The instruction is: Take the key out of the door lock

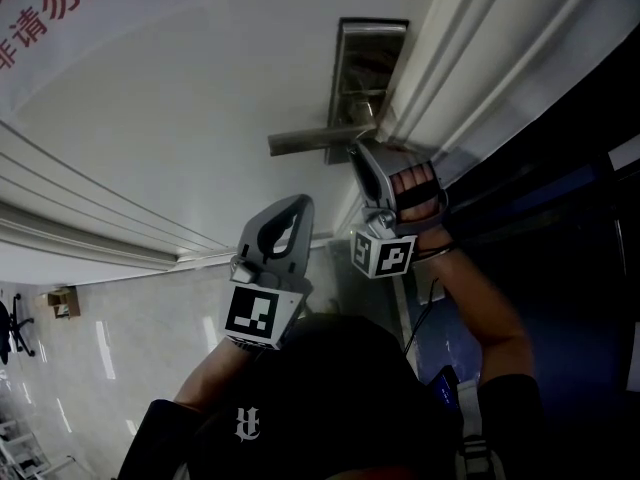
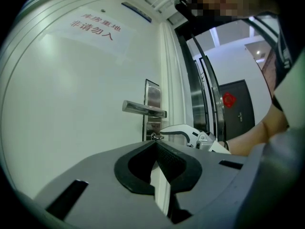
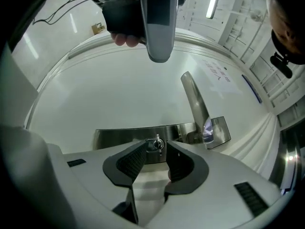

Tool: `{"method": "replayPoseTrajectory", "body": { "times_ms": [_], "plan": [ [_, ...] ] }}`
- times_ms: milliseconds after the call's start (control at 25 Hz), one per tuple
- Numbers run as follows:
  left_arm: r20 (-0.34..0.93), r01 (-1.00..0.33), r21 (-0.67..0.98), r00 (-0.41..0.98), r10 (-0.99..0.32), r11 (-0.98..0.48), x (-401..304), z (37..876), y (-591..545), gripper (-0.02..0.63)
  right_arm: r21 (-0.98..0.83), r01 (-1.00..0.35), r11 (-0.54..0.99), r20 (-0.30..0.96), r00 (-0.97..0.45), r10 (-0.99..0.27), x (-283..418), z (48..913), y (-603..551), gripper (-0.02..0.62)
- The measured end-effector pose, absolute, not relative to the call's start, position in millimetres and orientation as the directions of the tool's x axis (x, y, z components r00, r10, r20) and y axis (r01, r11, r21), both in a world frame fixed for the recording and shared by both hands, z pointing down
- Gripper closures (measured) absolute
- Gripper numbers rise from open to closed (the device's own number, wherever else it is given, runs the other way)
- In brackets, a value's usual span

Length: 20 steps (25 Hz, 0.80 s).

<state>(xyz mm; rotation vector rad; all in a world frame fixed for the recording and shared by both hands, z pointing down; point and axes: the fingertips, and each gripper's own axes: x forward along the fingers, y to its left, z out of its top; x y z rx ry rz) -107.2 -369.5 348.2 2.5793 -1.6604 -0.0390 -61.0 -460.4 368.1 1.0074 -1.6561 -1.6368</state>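
While the right gripper point(image 3: 156, 149) is standing with its jaws spread wide, I am seeing the key point(image 3: 157, 142) sitting right between the jaw tips. It is seated in the cylinder of the steel lock plate point(image 3: 119, 138), and neither pad is pressing on it. My worry is the closing. The key's head is lying only at the very front of the pads, so I am risking a shallow pinch that slips off once I start pulling. If one pad is arriving first, it is likely pushing the key sideways and binding it in the cylinder. Pulling at any slant to the lock is probably jamming it too. The lever handle point(image 3: 195, 101) is hanging just above and to the right of the jaws, so a careless lift is risking a knock. The left gripper point(image 2: 155, 144) is holding back from the door point(image 2: 71, 104), its jaws closed together on nothing.
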Motion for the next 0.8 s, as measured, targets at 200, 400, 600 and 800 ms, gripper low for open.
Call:
{"method": "replayPoseTrajectory", "body": {
  "times_ms": [200, 400, 600, 800],
  "plan": [
    [0.017, -0.909, 0.083, 0.41, -0.912, -0.408, -109.7, 349.6, -370.6, 0.6, 0.989, -0.115, -0.093, -0.141, -0.535, -0.833, -66.0, 364.0, -463.9, 0.562],
    [0.016, -0.909, 0.09, 0.409, -0.912, -0.406, -111.8, 350.1, -370.7, 0.6, 0.991, -0.074, -0.112, -0.134, -0.524, -0.841, -66.8, 364.5, -464.7, 0.569],
    [0.012, -0.904, 0.097, 0.42, -0.907, -0.417, -109.1, 350.6, -369.5, 0.6, 0.991, -0.036, -0.13, -0.131, -0.507, -0.852, -66.8, 364.6, -463.8, 0.571],
    [0.012, -0.897, 0.101, 0.434, -0.901, -0.431, -106.2, 351.4, -366.8, 0.6, 0.988, -0.026, -0.153, -0.145, -0.502, -0.853, -64.4, 364.9, -456.2, 0.571]
  ]
}}
